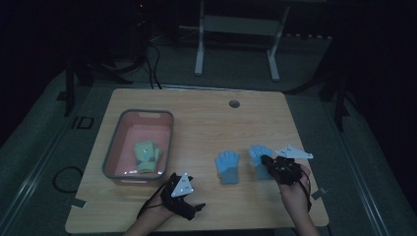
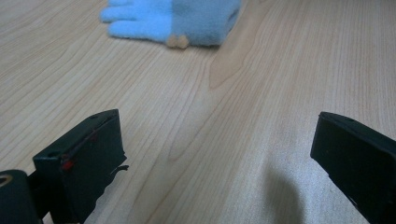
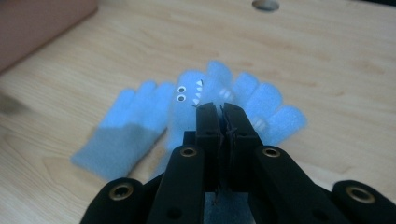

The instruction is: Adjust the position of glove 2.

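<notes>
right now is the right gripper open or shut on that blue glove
Shut on it: the right gripper has its jaws pressed together, pinching the blue glove at its cuff.

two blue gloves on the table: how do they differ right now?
The right blue glove is clamped in the shut right gripper; the left blue glove lies free and flat. In the right gripper view, the gripped one shows a shark face, the other looks plain. Both are light blue with greyer cuffs.
</notes>
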